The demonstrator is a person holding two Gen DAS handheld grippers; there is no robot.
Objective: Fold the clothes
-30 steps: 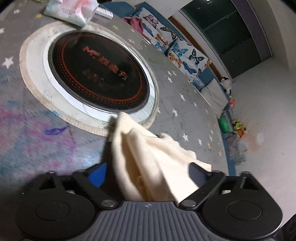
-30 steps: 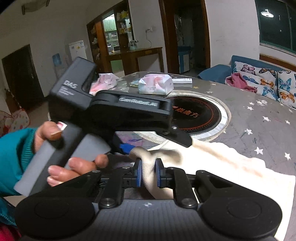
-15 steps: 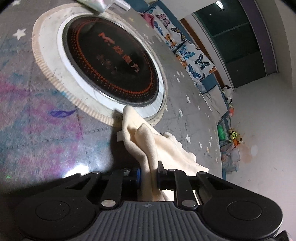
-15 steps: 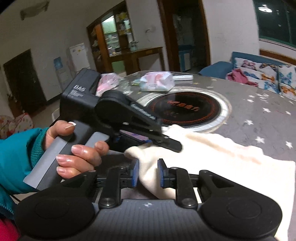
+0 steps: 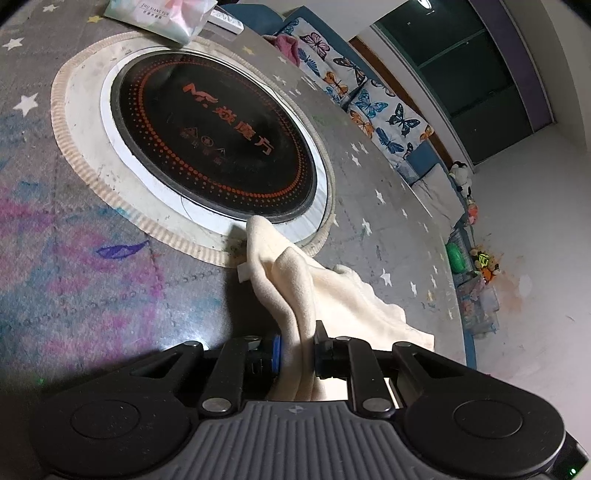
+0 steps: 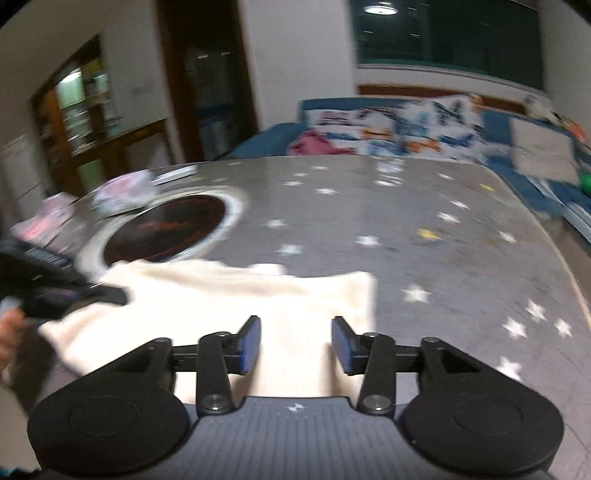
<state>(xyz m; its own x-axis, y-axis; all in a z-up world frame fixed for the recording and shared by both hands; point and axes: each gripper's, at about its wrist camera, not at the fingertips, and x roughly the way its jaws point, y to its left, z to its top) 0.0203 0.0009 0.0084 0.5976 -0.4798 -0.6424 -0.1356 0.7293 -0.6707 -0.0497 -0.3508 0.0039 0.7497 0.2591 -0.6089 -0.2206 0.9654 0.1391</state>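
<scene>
Left tool point(image 5: 297, 349) clenched on a bunched edge of cream garment point(image 5: 291, 280), lifting it for folding. Right tool point(image 6: 295, 345) released, hovering above garment spread ahead on starred surface point(image 6: 424, 206).

- Cloth point(image 5: 295, 284): showing plain cream, with no print.
- Counter point(image 5: 92, 258): wearing a grey cover scattered with white stars, a few yellow; pink, purple and blue smudges are colouring its near part.
- Cooktop point(image 5: 218, 136): showing glossy black with rings of orange dots and orange lettering, sitting in a white ring with a beige ribbed border.
- Sofa cushions point(image 5: 373, 107): carrying blue and orange butterflies on white; the sofa point(image 6: 266, 138) is showing blue.
- Tissue pack point(image 5: 162, 14): showing pale green and pink.
- Left gripper point(image 5: 297, 345) and right gripper point(image 6: 295, 345): appearing black, with blue pads on the fingers point(image 6: 248, 345).
</scene>
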